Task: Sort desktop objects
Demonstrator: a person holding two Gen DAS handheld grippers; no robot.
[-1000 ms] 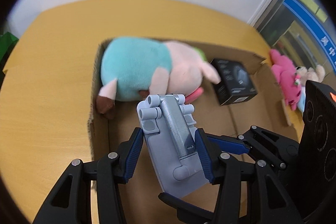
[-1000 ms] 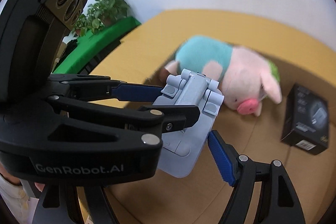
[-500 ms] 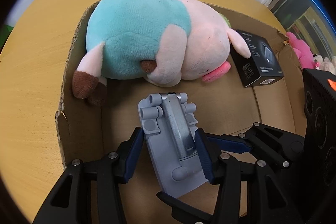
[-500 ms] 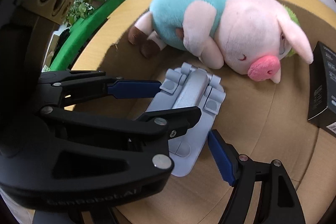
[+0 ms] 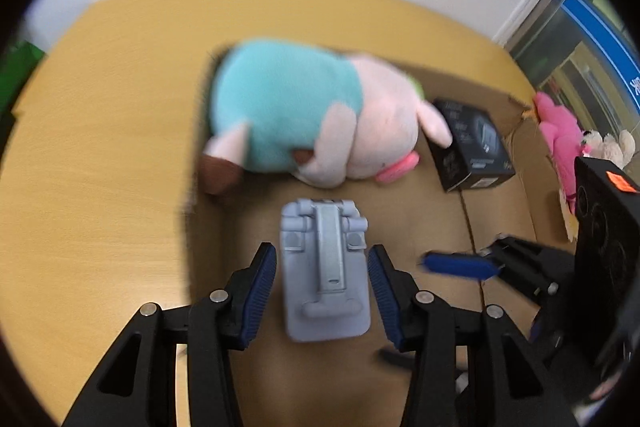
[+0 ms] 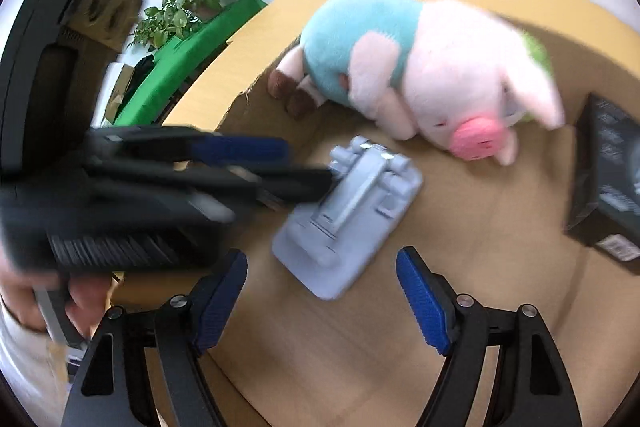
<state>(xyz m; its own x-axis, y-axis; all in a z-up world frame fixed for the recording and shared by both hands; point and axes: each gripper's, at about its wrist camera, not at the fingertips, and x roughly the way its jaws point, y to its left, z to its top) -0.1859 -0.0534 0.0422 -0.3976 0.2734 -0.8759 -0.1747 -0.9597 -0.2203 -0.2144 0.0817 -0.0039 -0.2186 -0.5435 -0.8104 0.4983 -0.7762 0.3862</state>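
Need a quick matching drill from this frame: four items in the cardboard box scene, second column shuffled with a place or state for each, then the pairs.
Column 1
1. plush pig
2. grey phone stand
3. black carton
4. left gripper

Column 2
A. at the right side of the cardboard box
B. open, pads clear of the stand on both sides
C. lying flat on the box floor
D. on its side at the far end, in a teal shirt

Pairs: 1-D, 2-C, 3-A, 4-B
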